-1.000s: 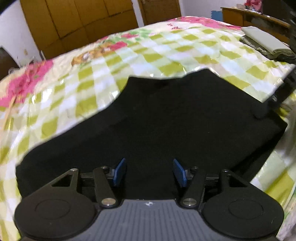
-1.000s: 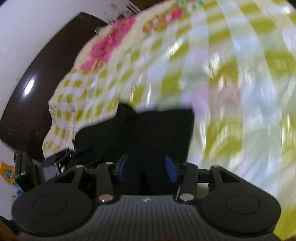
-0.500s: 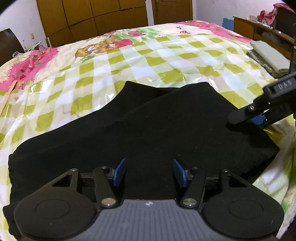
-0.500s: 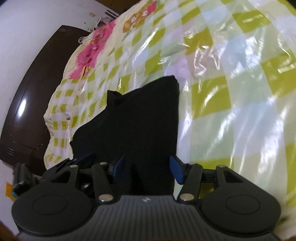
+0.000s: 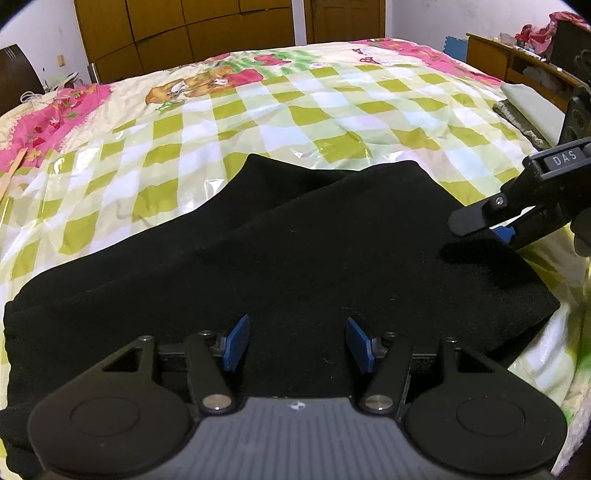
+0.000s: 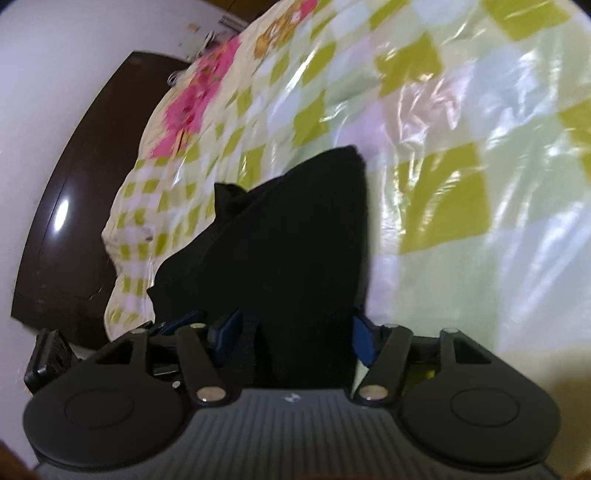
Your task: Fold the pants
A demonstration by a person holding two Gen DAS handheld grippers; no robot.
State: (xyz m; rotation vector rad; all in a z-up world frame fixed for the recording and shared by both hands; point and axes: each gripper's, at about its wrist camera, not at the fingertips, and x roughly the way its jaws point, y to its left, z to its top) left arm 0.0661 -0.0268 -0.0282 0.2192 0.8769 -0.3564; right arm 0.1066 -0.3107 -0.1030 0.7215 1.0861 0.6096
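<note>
Black pants (image 5: pixel 295 258) lie folded lengthwise across the near part of a bed with a green-checked plastic cover (image 5: pixel 295 110). My left gripper (image 5: pixel 297 345) is open, its blue pads spread just above the near edge of the pants. My right gripper (image 6: pixel 295 341) is open over the right end of the pants (image 6: pixel 295 240), with black cloth between its blue pads. It also shows in the left wrist view (image 5: pixel 498 229), low at the pants' right end.
Folded grey-green cloth (image 5: pixel 528 107) lies at the bed's far right corner. A wooden desk (image 5: pixel 517 59) stands beyond it. Brown wardrobe doors (image 5: pixel 184 33) line the far wall. A dark headboard (image 6: pixel 66 206) stands at the left end of the bed.
Both grippers have pulled back and risen a little from the pants. The pants now lie flat and still. The right gripper's jaws have opened wider.
</note>
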